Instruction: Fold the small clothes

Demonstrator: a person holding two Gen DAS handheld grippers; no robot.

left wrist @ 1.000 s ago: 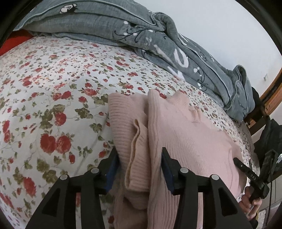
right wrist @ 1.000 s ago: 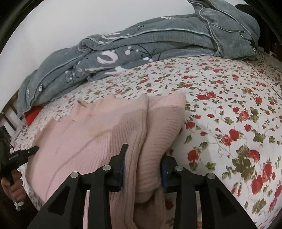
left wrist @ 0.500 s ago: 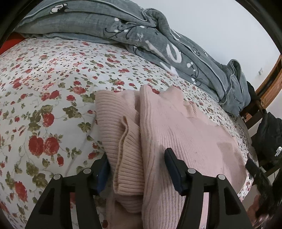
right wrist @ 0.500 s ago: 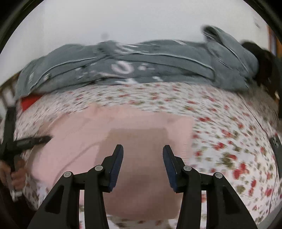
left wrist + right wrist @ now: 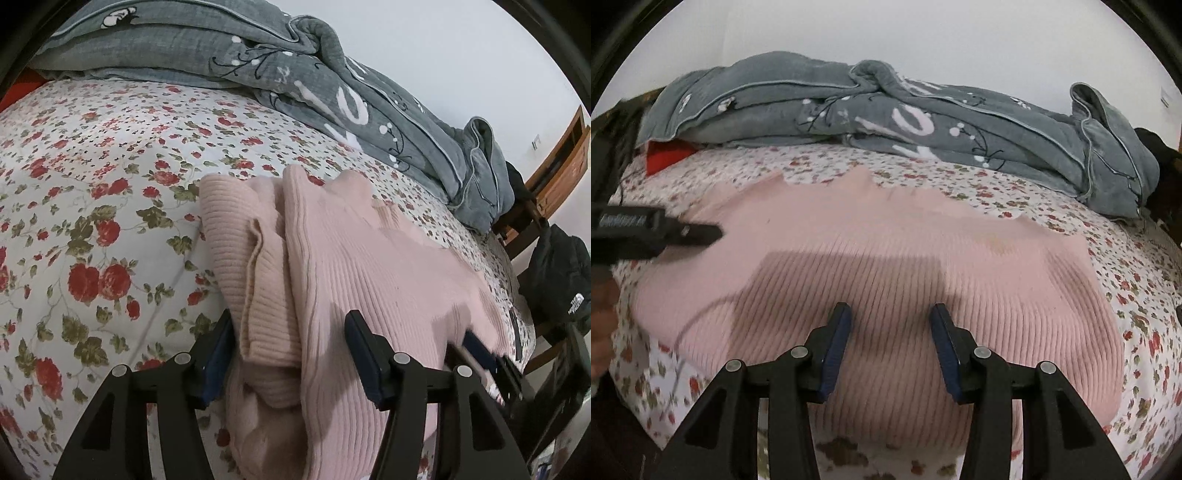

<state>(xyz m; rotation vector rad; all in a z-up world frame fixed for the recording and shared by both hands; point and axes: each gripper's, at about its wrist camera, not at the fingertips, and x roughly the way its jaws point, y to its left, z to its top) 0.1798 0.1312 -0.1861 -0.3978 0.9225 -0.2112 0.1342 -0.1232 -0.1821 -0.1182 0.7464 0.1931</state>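
Left wrist view, sweater: the pink sweater lies on the flowered bed, one sleeve folded in along its left edge.
Left wrist view, jaws: the left gripper stands released, jaws apart on either side of the sleeve cuff, its left one hard against the cuff and the right one clear of the knit.
Left wrist view, background: a grey quilt is bunched along the far side by the wall.
Right wrist view, sweater: it spreads wide and flat across the bed, near the front edge.
Right wrist view, jaws: the right gripper hovers over the body panel, released, nothing between the jaws.
Risk: the folded sleeve may slide back out, since nothing pins it.
Risk: a pinch here may bunch the ribbed knit or catch the sheet beneath.
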